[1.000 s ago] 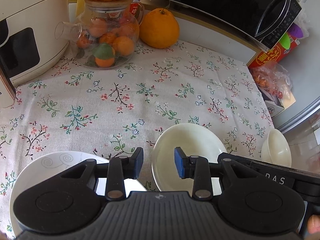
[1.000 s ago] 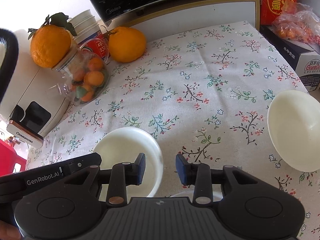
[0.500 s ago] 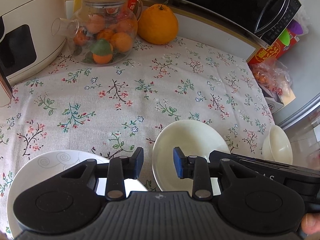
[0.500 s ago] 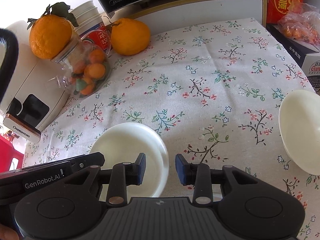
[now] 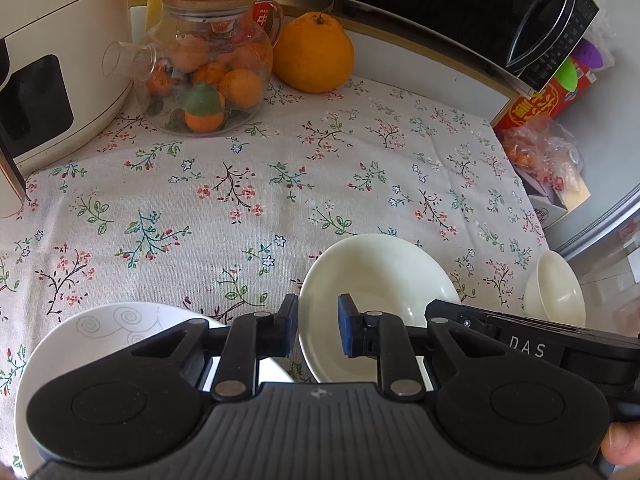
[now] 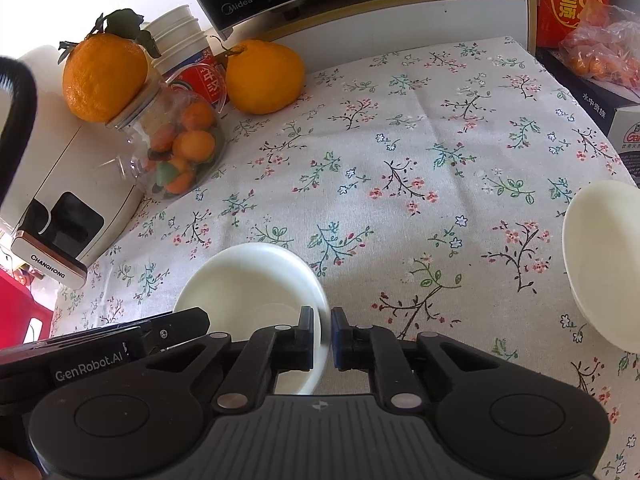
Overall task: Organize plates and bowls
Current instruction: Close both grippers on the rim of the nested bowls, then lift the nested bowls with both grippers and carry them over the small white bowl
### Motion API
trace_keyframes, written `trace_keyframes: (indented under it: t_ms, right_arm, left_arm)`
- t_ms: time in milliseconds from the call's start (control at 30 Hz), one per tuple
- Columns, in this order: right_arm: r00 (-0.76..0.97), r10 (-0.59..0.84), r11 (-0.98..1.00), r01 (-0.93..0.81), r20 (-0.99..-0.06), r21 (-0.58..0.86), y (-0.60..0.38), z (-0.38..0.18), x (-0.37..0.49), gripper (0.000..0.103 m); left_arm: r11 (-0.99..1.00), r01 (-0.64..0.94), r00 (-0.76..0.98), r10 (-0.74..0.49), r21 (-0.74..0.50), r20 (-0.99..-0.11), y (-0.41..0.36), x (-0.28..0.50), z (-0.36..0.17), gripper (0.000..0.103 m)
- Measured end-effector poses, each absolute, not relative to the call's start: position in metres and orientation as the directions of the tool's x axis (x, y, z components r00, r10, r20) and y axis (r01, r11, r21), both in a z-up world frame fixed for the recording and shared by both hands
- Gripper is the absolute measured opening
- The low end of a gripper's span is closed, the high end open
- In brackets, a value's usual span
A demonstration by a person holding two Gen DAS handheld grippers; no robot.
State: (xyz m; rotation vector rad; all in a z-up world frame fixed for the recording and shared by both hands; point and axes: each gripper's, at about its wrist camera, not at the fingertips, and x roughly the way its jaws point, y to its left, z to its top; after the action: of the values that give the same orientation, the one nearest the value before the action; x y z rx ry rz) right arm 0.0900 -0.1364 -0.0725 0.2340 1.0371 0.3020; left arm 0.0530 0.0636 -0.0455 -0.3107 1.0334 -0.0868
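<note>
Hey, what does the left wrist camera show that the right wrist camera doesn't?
Only the left wrist view shows the white plate with grey swirls under the left gripper, whose jaws are open. Only the right wrist view shows the stack of paper cups and the right gripper with its jaws closed on the rim of the cream dish. Both show that dish, the small cream bowl, the glass teapot of oranges and the floral tablecloth.
</note>
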Motion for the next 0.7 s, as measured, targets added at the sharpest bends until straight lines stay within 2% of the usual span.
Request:
trace_keyframes:
  t_ms: [700]
  right_arm:
    - [0.574, 0.373, 0.919, -0.120, -0.729, 0.376, -0.158, -0.036, 0.073, 0.007]
  left_arm:
    - [0.946, -0.009, 0.621, -0.247, -0.323, -0.743, 0.050, 0.037, -0.012, 0.018]
